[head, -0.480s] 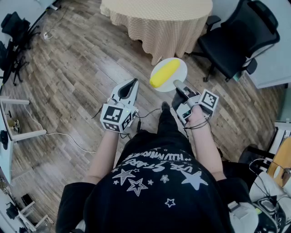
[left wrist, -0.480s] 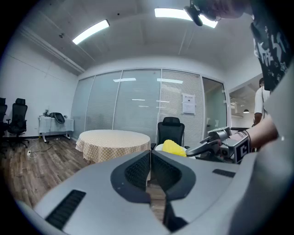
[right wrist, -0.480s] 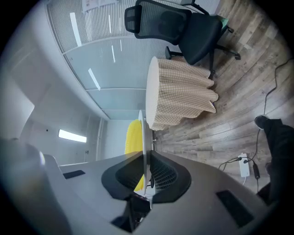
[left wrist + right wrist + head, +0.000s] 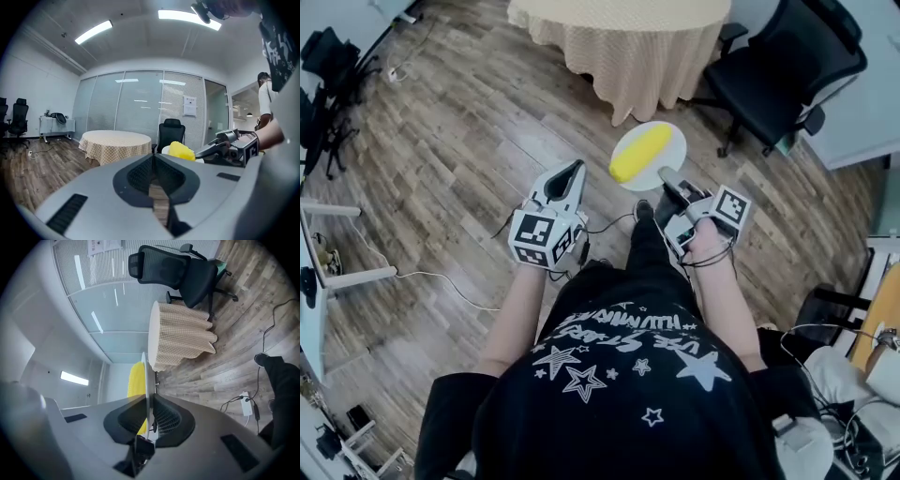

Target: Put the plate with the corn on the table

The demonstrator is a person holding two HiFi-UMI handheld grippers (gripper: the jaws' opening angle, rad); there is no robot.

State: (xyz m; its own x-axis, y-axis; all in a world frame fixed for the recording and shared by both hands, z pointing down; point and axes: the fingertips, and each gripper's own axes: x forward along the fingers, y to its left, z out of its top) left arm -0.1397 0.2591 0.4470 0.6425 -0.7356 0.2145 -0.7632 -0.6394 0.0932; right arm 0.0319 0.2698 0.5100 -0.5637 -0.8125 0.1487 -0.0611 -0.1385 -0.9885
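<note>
A plate [image 4: 672,139] of corn [image 4: 639,153] is clamped at its rim by the right gripper [image 4: 666,176], short of the table [image 4: 619,37] edge; the left gripper [image 4: 574,169] is clenched empty.

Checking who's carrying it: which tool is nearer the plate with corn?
Right. The right tool is clamped on the near rim of the plate; the left tool is shut, empty, apart at the plate's left.

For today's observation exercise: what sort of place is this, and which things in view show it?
Probably an office meeting room: a black swivel office chair, a round table under a checked cloth, and a glass partition wall with blinds.
</note>
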